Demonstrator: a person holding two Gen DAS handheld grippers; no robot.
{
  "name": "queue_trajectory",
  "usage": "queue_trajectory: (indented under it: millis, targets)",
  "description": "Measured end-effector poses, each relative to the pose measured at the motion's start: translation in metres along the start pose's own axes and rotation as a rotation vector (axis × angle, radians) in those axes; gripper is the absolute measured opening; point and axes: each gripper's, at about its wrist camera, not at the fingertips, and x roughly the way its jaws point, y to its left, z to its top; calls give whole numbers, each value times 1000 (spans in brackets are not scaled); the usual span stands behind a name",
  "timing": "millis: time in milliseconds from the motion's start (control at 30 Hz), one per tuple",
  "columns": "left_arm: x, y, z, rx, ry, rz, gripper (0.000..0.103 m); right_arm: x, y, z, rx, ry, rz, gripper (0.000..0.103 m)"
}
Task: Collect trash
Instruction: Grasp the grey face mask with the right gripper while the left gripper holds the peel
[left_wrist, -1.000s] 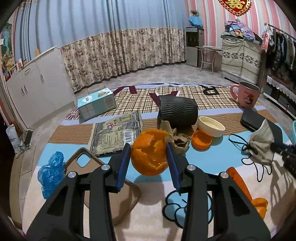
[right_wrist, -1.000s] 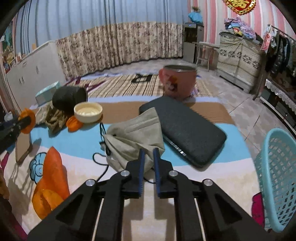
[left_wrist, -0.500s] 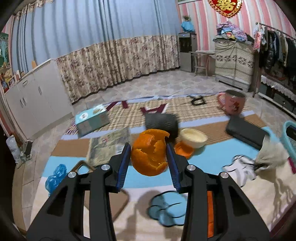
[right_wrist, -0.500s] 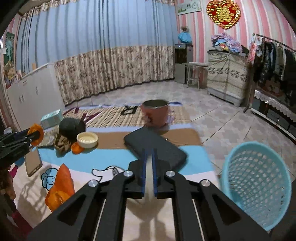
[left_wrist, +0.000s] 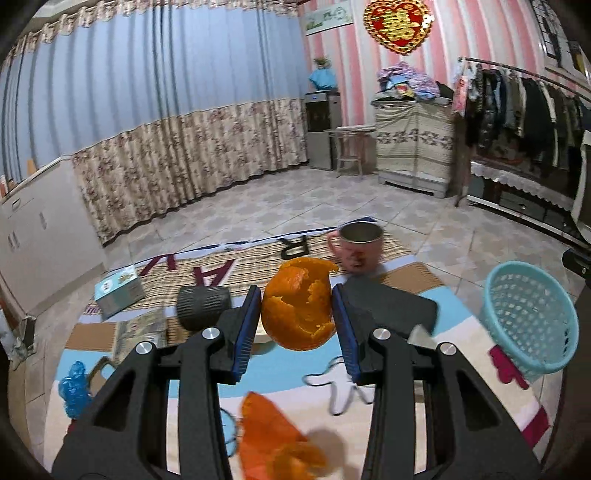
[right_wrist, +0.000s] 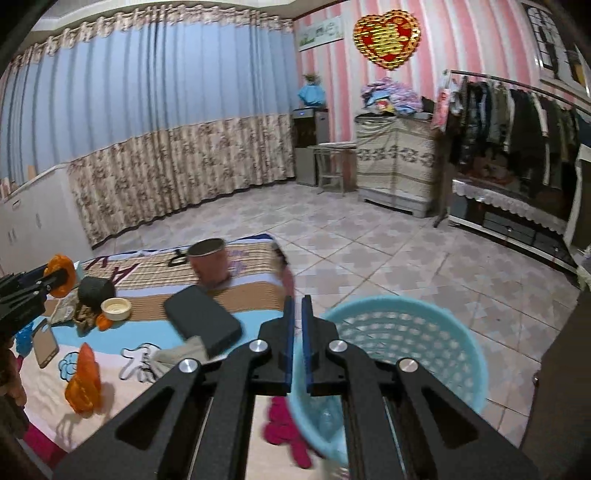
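While the left gripper (left_wrist: 297, 321) clamps the hollow orange peel (left_wrist: 299, 304) between its blue pads, lifted clear of the cartoon mat (left_wrist: 291, 373), the step in hand looks like carrying trash to the blue mesh basket (right_wrist: 402, 354), so the next move calls for swinging the peel right, over the rim, before releasing. The right gripper (right_wrist: 295, 332) hangs above the basket with its fingers nearly shut; a mask-like cloth (right_wrist: 181, 356) trails under them, but motion blur hides whether they pinch it.

Both wrist views look down, sharing the basket (left_wrist: 528, 317).
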Motion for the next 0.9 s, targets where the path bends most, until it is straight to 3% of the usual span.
queue_trajectory:
  millis: [367,533,633,667,700,767,900]
  targets:
    - [0,-37,-11,42,22,-31,39,-2,-51,-16,53,46,-46,4]
    - [3,-23,-15,35,32,-14,39,21,-28,-30,42,105,14,5]
    - [6,-7,-21,33,43,9,39,41,7,-36,24,142,49,6]
    - [8,-1,-23,32,49,17,39,48,20,-37,21,151,62,15]
    - [9,4,-25,30,54,24,39,51,28,-37,24,157,73,44]
    - [13,21,-31,19,67,44,39,62,53,-39,39,161,117,70]
    - [20,51,-38,-21,88,70,39,85,93,-46,8,224,128,70]
